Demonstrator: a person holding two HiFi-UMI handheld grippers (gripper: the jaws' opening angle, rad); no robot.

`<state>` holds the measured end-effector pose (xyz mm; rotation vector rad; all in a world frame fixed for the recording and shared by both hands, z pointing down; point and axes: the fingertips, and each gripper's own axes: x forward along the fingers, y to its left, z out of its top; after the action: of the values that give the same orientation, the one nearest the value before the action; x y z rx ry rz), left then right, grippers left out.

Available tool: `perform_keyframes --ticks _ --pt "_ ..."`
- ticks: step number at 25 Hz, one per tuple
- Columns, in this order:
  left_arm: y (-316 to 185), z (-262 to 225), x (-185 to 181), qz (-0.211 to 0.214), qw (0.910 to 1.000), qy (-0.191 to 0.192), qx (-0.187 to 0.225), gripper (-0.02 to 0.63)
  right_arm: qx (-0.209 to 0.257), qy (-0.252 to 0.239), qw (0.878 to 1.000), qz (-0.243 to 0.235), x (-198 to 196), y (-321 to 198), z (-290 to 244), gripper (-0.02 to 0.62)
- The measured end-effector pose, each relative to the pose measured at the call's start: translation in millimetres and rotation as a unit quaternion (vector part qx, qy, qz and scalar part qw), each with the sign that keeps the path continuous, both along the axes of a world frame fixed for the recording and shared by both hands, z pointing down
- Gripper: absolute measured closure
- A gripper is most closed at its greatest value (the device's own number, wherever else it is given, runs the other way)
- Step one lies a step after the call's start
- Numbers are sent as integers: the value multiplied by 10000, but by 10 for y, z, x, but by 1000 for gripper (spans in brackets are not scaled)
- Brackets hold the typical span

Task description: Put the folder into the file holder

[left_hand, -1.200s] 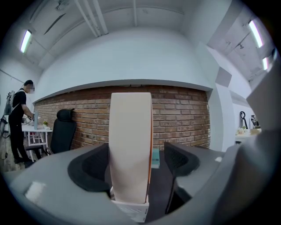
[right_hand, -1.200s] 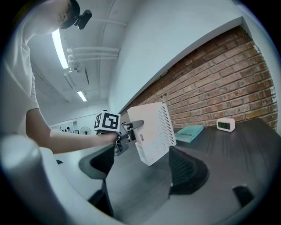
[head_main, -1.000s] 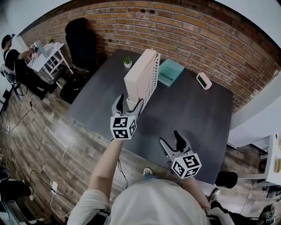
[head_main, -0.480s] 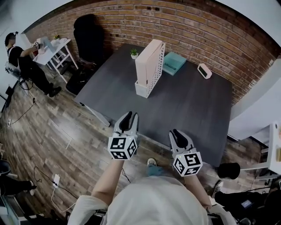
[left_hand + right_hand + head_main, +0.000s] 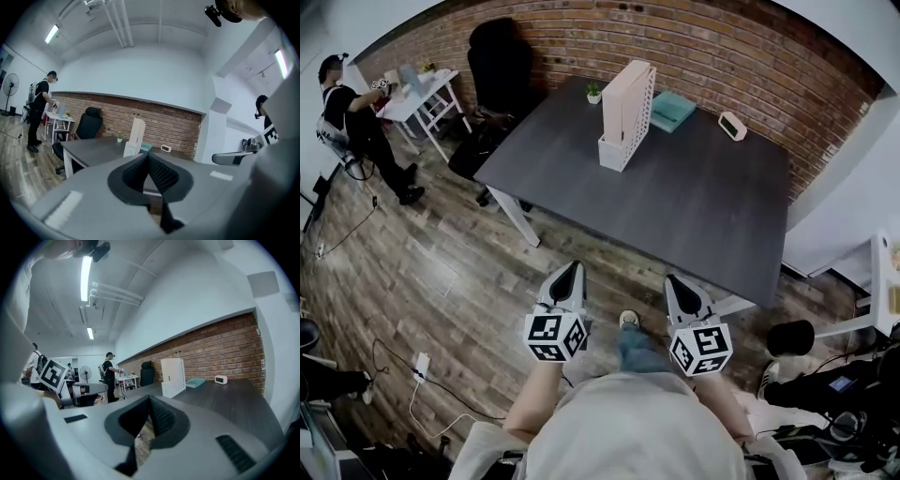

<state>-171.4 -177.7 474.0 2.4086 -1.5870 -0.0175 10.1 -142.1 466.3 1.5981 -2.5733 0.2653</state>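
The left gripper (image 5: 569,272) and right gripper (image 5: 676,282) both have jaws together and empty, well apart from the white perforated file holder (image 5: 615,156). It stands upright on the dark grey worktop (image 5: 694,206) with a pale pink folder (image 5: 622,94) inside.

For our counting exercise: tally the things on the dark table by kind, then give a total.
File holder: 1
Pale pink folder: 1
Flat teal item: 1
Potted plant: 1
Small clock: 1
Total: 5
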Motion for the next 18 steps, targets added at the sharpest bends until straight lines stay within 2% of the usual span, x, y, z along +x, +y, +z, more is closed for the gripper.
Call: perform_keyframes --ticks 9,18 --pt "1133 22 -60 194 9998 15 -100 595 7 -43 9999 -151 -158 1035 43 592" --pt "1744 36 -59 282 9995 -155 -55 595 150 -83 9997 -197 -235 1535 -20 592"
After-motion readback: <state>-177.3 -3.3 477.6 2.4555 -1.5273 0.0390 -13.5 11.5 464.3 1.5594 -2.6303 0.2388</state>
